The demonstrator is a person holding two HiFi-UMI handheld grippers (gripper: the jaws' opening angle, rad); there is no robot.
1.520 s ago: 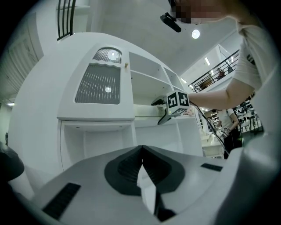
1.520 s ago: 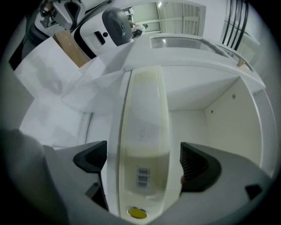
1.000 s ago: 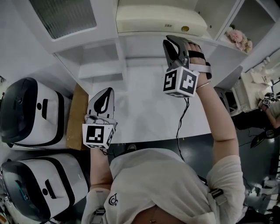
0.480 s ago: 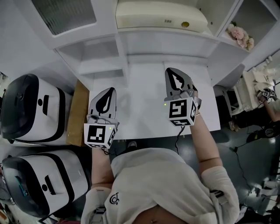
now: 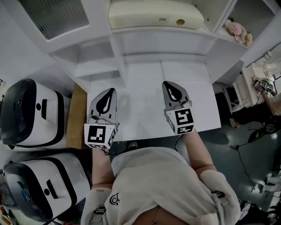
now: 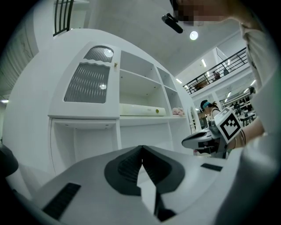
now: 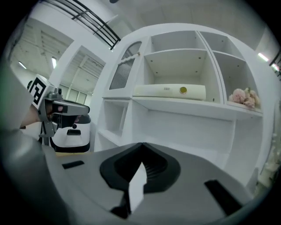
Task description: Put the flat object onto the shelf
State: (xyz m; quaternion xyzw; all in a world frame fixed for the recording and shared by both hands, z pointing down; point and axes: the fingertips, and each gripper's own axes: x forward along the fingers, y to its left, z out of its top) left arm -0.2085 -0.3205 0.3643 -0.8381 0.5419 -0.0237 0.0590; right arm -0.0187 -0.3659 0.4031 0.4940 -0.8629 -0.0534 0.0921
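Head view: flat object (image 5: 156,13) on shelf (image 5: 131,31), its label (image 5: 163,19) print illegible.

Both forearms reach forward, side by side. The grey left gripper (image 5: 108,94) and the grey right gripper (image 5: 171,88) each have their jaws pressed together on nothing.

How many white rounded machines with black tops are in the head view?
2. One white rounded machine with a black top stands left of the brown board; the second is nearer the person, at lower left. More may be out of frame.
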